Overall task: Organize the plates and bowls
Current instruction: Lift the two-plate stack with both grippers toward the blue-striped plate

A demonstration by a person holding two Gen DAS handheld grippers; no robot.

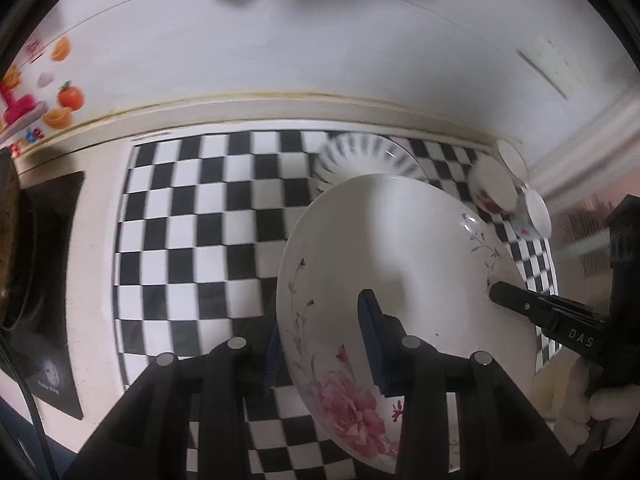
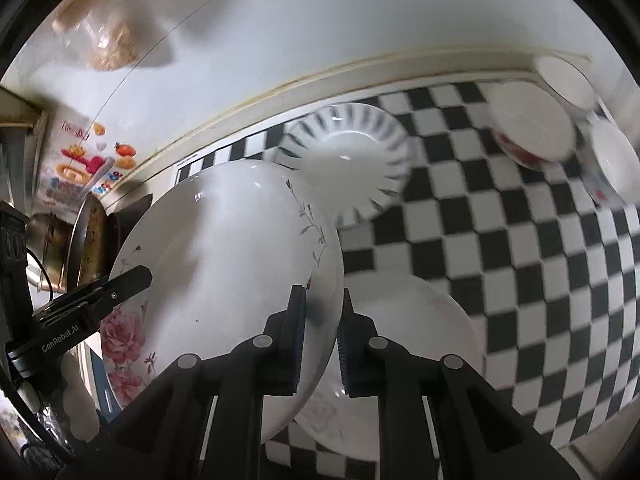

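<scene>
A white plate with pink flowers hangs tilted above the checkered mat, held by both grippers. My left gripper is shut on its near rim, one pad above and one below. My right gripper is shut on the opposite rim. In the left wrist view the right gripper's finger clamps the plate's right edge, and in the right wrist view the left gripper's finger clamps its left edge. A second white plate lies flat on the mat beneath.
A stack of blue-striped plates sits at the back of the mat. Small bowls stand at the back right corner. A black cooktop with a pan lies to the left. The white wall runs close behind.
</scene>
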